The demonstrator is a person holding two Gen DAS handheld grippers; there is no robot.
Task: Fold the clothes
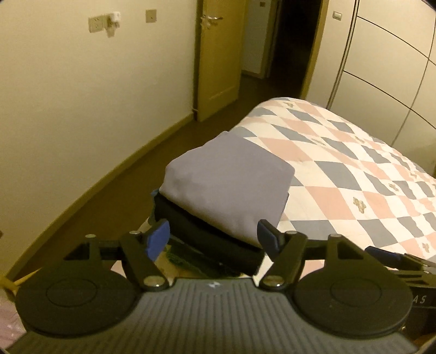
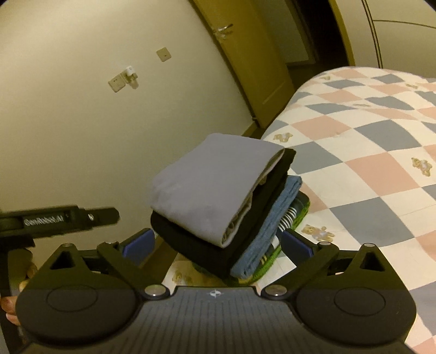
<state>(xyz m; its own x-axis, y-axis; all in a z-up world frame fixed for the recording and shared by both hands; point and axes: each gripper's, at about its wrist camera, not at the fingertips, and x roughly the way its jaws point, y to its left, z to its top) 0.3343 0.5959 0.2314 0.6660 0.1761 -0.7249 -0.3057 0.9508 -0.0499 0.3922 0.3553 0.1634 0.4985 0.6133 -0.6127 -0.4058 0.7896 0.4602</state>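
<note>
From the left, we see a cream wall with a switch plate (image 1: pixel 150 15) and a socket (image 1: pixel 96 24), then a yellow-brown wooden door (image 1: pixel 218 60) standing ajar on a dark corridor. In front of it our left gripper (image 1: pixel 212 236) hangs over the near corner of the bed, its blue-padded fingers (image 1: pixel 157 239) set moderately apart and touching nothing; the stack lies beyond and between them, with no cloth pinched. That stack of folded clothes (image 2: pixel 218 201) sits at the edge of the bed with the pink, grey-blue and white checked quilt (image 1: pixel 354 168): a pale grey folded garment (image 1: pixel 231 185) on top, a black folded garment (image 2: pixel 196 245) under it, then a blue denim-like piece (image 2: pixel 272 226), a striped black-and-white layer (image 2: pixel 287 217) and a green fabric (image 2: pixel 275 261) at the bottom. In the right wrist view our right gripper (image 2: pixel 218 242) faces the same pile with its fingers (image 2: pixel 297 241) spread as wide as we see them go, one on each side of the stack's lower layers, clear of the cloth. The left tool's black arm (image 2: pixel 68 217) juts in at that view's left edge. Farther right the quilt runs toward pale wardrobe panels (image 1: pixel 395 54).
</note>
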